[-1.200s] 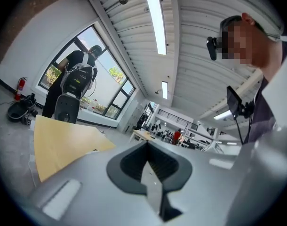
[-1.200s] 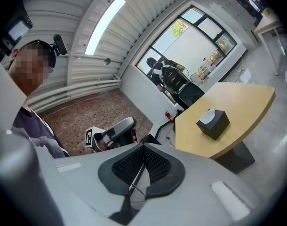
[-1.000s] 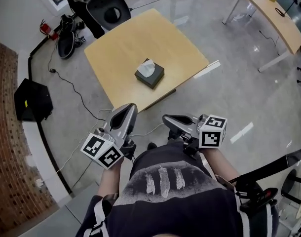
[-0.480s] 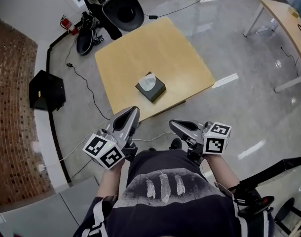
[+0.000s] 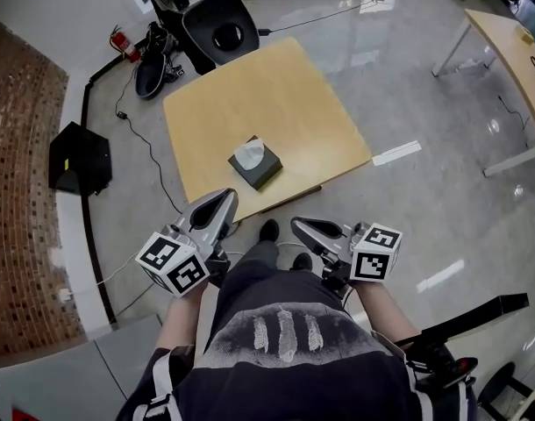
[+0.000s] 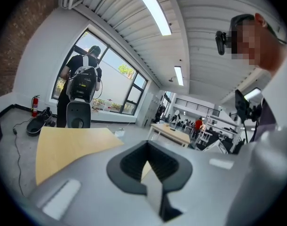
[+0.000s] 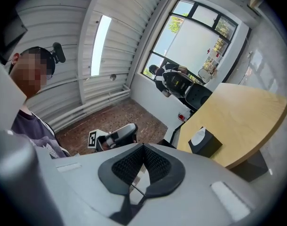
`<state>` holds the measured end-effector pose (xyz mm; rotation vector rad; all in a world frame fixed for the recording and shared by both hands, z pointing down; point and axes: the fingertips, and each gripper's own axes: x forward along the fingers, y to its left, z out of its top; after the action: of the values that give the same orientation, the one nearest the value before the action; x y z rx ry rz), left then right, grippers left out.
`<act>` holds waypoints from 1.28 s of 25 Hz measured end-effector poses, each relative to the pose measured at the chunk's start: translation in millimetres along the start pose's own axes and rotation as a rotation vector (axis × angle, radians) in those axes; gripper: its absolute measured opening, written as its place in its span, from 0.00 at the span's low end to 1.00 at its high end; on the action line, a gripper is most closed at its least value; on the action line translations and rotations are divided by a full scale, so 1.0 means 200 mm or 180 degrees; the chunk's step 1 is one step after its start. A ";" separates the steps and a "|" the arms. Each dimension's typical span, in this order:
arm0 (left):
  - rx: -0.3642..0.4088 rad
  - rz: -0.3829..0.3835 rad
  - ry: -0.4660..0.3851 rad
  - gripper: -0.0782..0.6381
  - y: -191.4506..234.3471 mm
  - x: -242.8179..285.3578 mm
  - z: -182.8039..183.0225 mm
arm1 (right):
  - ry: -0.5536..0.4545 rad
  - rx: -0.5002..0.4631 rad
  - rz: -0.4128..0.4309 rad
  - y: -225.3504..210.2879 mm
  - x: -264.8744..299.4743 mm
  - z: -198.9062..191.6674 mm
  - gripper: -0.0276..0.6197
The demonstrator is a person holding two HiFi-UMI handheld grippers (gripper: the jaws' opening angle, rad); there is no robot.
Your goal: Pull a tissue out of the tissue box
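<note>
A dark tissue box [image 5: 257, 167] with a white tissue [image 5: 248, 153] sticking up from its top stands near the front edge of a light wooden table [image 5: 276, 95]. Both grippers hang off the table's near edge, short of the box and apart from it. My left gripper [image 5: 222, 202] is shut and empty, and so is my right gripper [image 5: 304, 227]. In the right gripper view the tissue box [image 7: 207, 144] lies ahead to the right on the table [image 7: 242, 117], beyond the shut right gripper [image 7: 139, 173]. The left gripper view shows only the table [image 6: 68, 142] past the shut left gripper [image 6: 147, 173].
A black office chair [image 5: 219, 29] and a person with a backpack [image 6: 82, 84] are at the table's far side. A black case [image 5: 79, 158], cables and a fire extinguisher [image 5: 118, 40] lie on the floor at left by a brick wall [image 5: 17, 217]. A second table [image 5: 513, 33] stands far right.
The person has stepped toward the table, so both grippers are nearer its front edge and the tissue box. Both grippers stay shut.
</note>
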<state>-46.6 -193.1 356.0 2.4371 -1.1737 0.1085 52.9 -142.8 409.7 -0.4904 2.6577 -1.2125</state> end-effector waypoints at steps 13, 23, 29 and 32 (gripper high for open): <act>-0.0137 0.0190 0.0426 0.12 0.45 0.28 -0.21 | -0.0022 0.0031 -0.0391 -0.15 -0.04 0.06 0.04; -0.0171 0.0207 0.1203 0.63 0.85 0.60 -0.58 | 0.0297 0.0219 -0.0574 -0.31 0.12 0.02 0.04; -0.0342 0.0136 0.1523 0.67 1.05 0.76 -0.72 | 0.0485 0.0303 -0.0598 -0.35 0.25 0.02 0.04; -0.0492 0.0022 0.1539 0.66 1.09 0.78 -0.75 | 0.0538 0.0301 -0.0609 -0.36 0.31 0.00 0.04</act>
<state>-95.6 -363.2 606.7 2.1064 -0.9314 0.5536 11.2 -210.5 462.6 -0.6671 2.7259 -1.4886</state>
